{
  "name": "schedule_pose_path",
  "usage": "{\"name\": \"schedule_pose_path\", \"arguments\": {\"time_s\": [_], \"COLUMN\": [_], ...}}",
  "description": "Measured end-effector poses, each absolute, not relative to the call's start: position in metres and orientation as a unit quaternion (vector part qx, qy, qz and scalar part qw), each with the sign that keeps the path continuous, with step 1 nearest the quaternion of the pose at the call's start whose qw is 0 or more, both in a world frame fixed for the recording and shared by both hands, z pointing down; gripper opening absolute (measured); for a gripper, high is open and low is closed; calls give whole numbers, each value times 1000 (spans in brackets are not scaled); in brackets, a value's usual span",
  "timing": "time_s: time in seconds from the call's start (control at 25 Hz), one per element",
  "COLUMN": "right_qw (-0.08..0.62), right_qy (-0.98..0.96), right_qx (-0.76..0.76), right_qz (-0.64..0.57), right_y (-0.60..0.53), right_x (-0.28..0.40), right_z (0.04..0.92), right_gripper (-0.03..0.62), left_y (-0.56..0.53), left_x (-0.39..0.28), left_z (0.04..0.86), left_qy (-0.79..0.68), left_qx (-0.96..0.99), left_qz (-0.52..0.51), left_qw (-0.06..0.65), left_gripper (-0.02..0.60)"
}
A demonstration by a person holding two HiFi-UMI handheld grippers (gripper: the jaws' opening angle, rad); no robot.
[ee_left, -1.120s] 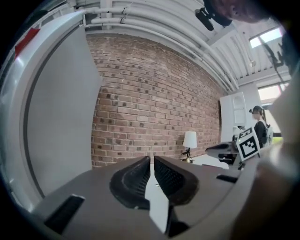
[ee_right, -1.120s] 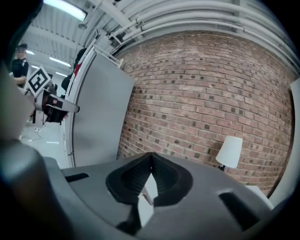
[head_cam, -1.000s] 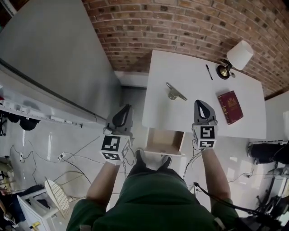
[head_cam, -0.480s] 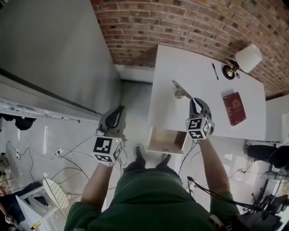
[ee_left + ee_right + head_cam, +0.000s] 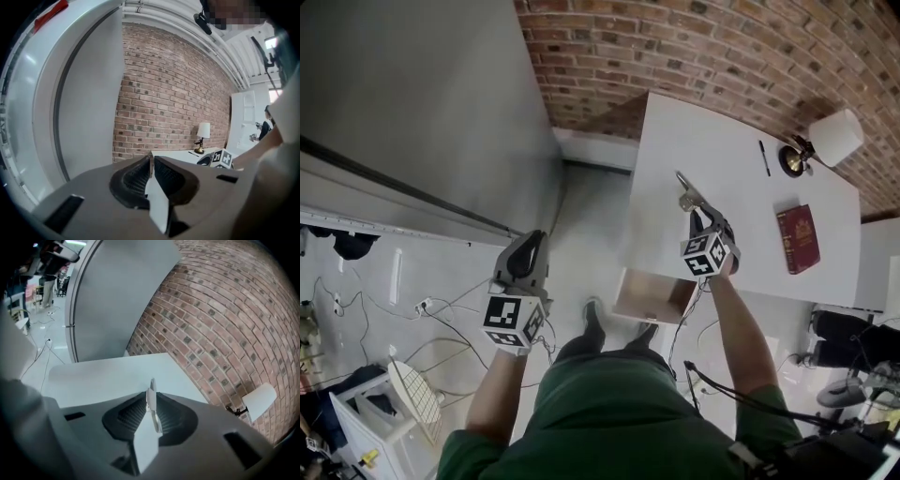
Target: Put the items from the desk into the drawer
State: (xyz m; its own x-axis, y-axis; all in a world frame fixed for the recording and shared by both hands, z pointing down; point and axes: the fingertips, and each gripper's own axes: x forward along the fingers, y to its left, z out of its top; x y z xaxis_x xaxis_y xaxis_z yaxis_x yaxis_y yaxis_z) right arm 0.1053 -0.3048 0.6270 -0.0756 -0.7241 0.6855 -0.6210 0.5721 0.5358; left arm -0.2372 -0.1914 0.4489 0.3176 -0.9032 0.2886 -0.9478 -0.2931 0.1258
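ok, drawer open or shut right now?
Open: the drawer juts out from under the desk, its wooden inside showing in the head view.

You're standing in a workroom dressed up as a small office corner, more studio or lab than home. A red brick wall point(image 5: 722, 47) backs a plain white desk surface point(image 5: 675, 141) with an open pale wooden drawer point(image 5: 652, 298). On the surface sit a table lamp with a white shade point(image 5: 834, 138), a black pen point(image 5: 764, 157) and a dark red book point(image 5: 798, 238). Around you the glossy pale floor point(image 5: 581, 225) is strewn with loose black cables point(image 5: 450, 323). A tall grey partition panel point(image 5: 412, 94) stands to your left, and dark stands and gear point(image 5: 853, 347) crowd the right.
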Motion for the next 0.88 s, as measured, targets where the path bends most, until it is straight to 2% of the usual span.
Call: {"name": "schedule_pose_path", "arguments": {"time_s": [0.28,0.64,0.88], "right_qw": [527,564,567], "right_qy": [-722,-697,-697], "right_qx": [447,441,437], "right_qz": [-14,-29,-23], "right_y": [-326,-346,-348], "right_x": [105,110,110], "right_z": [665,692,694], "right_gripper": [72,78,54], "left_y": [-189,-186,-178], "left_x": [-243,-237,-241], "left_z": [458,468,473], "left_qy": [-576,-575,-580], "left_qx": [798,793,788], "left_qz": [99,127,126], "left_qw": [147,159,164], "left_gripper": [26,26,26]}}
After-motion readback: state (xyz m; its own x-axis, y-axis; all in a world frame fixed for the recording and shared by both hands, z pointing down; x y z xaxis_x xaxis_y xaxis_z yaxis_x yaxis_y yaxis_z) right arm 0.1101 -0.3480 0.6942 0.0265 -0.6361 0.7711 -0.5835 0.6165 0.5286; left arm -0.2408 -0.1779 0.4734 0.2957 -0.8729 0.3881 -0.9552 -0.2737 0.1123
